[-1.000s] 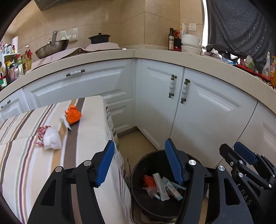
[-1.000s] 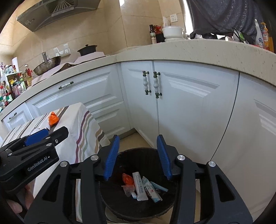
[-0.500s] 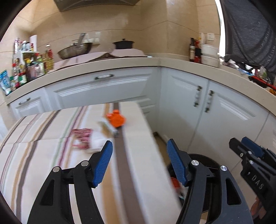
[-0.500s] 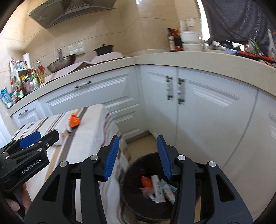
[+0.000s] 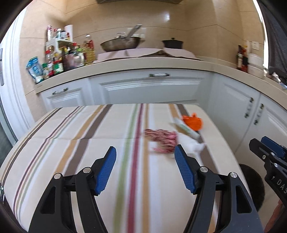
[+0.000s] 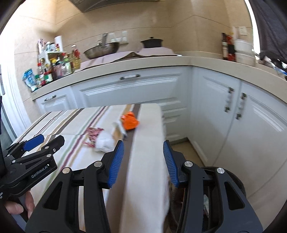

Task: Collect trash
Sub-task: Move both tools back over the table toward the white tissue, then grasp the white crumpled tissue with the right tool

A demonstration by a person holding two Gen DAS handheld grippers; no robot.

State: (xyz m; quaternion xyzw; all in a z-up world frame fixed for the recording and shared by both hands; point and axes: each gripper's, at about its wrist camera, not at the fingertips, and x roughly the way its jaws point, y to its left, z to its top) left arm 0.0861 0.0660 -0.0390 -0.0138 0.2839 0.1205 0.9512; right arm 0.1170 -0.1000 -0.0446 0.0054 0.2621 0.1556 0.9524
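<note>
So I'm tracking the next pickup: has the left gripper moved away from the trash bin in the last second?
Yes. The left gripper, jaws just opening and empty, has swung from above the black bin to over the striped table, facing the remaining trash.

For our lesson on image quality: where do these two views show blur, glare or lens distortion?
Left wrist view: tablecloth stripes and red-white wrapper smeared by motion; glare on wall tile. Right wrist view: cabinet handles blurred; counter edge bowed by fisheye.
</note>
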